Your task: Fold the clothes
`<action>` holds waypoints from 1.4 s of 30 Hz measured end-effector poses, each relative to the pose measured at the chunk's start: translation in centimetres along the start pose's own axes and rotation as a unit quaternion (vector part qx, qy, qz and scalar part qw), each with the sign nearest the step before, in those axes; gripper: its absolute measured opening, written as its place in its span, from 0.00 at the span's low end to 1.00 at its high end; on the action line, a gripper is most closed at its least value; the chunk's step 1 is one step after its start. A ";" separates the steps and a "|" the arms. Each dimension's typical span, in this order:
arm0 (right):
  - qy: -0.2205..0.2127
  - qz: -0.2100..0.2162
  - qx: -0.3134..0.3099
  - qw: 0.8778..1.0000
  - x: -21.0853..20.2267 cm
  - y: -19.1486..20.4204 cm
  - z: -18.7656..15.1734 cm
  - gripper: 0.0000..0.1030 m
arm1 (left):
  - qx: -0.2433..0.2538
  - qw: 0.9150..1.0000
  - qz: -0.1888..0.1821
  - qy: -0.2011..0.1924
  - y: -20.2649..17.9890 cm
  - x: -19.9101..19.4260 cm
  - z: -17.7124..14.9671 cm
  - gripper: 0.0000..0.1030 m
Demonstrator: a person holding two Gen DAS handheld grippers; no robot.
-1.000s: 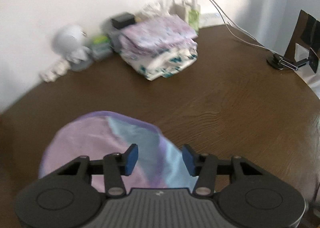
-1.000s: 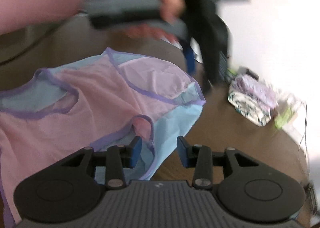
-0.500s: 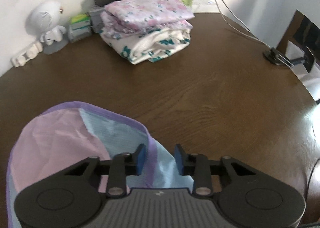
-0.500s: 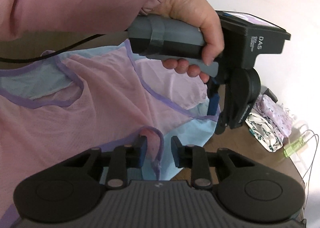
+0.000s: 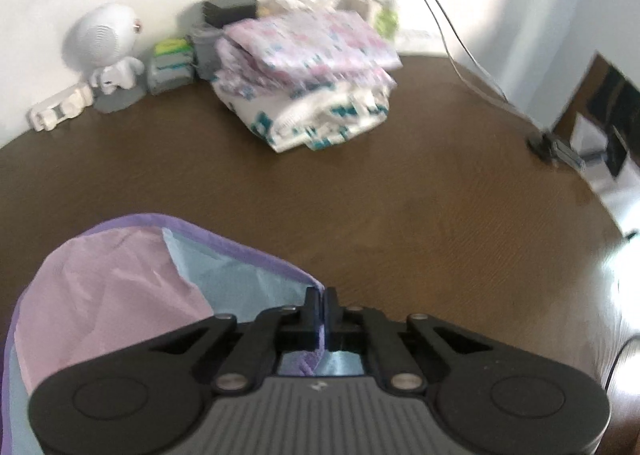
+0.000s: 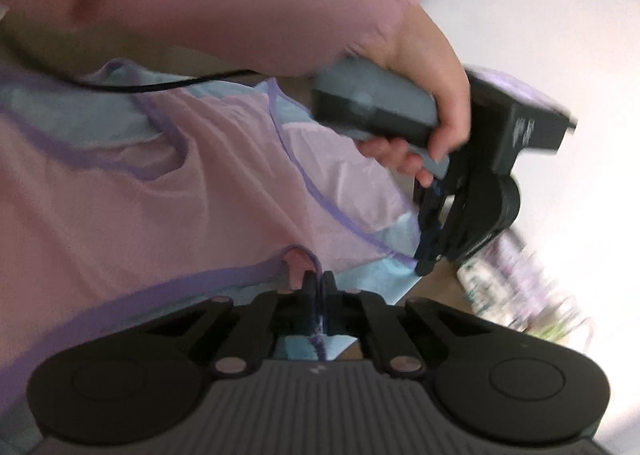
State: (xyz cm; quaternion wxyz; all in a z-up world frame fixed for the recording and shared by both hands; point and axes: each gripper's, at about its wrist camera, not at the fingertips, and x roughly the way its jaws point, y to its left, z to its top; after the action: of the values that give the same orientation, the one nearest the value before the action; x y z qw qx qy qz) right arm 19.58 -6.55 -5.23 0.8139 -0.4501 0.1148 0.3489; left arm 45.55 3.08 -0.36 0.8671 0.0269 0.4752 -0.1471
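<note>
Pinching the garment (image 6: 168, 195) hem, both tools (left tool (image 5: 322, 297), right tool (image 6: 318, 281)) are clamped along one edge, side by side.

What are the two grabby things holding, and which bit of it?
Both hold the pink and blue garment by its purple-trimmed edge. The left gripper pinches the trim at one corner; the right gripper pinches a trimmed loop nearby.

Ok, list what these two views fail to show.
- Garment: cut off by the right wrist view's left edge; sleeve covers its top.
- Folded stack: motion-blurred in both views, layers uncountable.
- Left gripper: tips blurred against the fabric edge.
- Clutter by the wall: blurred, unidentifiable.
</note>
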 end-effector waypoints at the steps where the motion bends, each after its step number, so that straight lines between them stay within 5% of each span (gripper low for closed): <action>1: -0.001 -0.004 -0.017 1.000 -0.4 0.4 -0.1 0.01 | -0.007 1.000 0.003 -0.003 0.2 0.1 0.3 0.00; 8: 0.020 0.002 -0.031 0.999 -0.5 1.2 -0.8 0.02 | -0.033 0.999 0.002 -0.009 0.9 2.1 0.9 0.03; 10: 0.025 0.005 -0.021 0.999 -0.3 0.9 -0.7 0.05 | -0.049 0.999 0.001 -0.014 1.3 2.2 0.5 0.15; 11: 0.025 0.006 -0.014 1.000 -0.3 0.7 -0.7 0.07 | -0.058 0.998 -0.002 -0.019 1.5 2.0 0.4 0.30; 12: 0.022 0.005 -0.002 1.000 -0.6 0.5 -0.7 0.17 | -0.068 0.997 -0.006 -0.028 1.9 1.5 0.3 0.45; 13: 0.018 0.004 0.012 1.000 -1.0 0.2 -0.8 0.39 | -0.077 0.996 -0.008 -0.042 2.3 0.6 0.1 0.48; 14: 0.012 0.004 0.030 0.999 -1.5 -0.4 -0.9 0.47 | -0.080 0.995 -0.005 -0.055 2.5 -0.8 -0.2 0.51; 18: -0.013 0.023 0.145 0.989 -4.5 -3.9 -1.9 0.54 | -0.074 0.992 0.020 -0.101 2.6 -6.8 -2.0 0.75; 21: -0.022 0.031 0.245 0.969 -7.5 -6.0 -3.4 0.74 | -0.053 0.989 0.047 -0.131 2.3 -12.2 -5.7 0.84; 28: -0.033 0.100 0.375 0.921 -11.1 -6.1 -5.7 0.74 | -0.034 0.990 0.034 -0.135 1.0 -20.0 -19.2 0.83; 32: -0.020 0.153 0.392 0.907 -10.1 -4.1 -4.4 0.59 | -0.030 0.994 -0.002 -0.108 -0.4 -19.8 -25.4 0.67; 39: 0.031 0.160 0.412 0.897 -8.2 -1.6 -3.5 0.47 | -0.046 0.994 -0.020 -0.093 -1.3 -18.3 -29.8 0.46; 42: 0.037 0.165 0.422 0.891 -8.2 -1.0 -3.9 0.42 | -0.047 0.995 -0.014 -0.089 -1.5 -18.0 -30.6 0.45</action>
State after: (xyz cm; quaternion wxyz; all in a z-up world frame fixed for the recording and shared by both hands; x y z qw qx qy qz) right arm 14.76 -13.92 -2.64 0.8528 -0.0517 0.3543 0.3802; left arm 11.06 11.47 -2.02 0.9043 -0.0336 0.4024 -0.1384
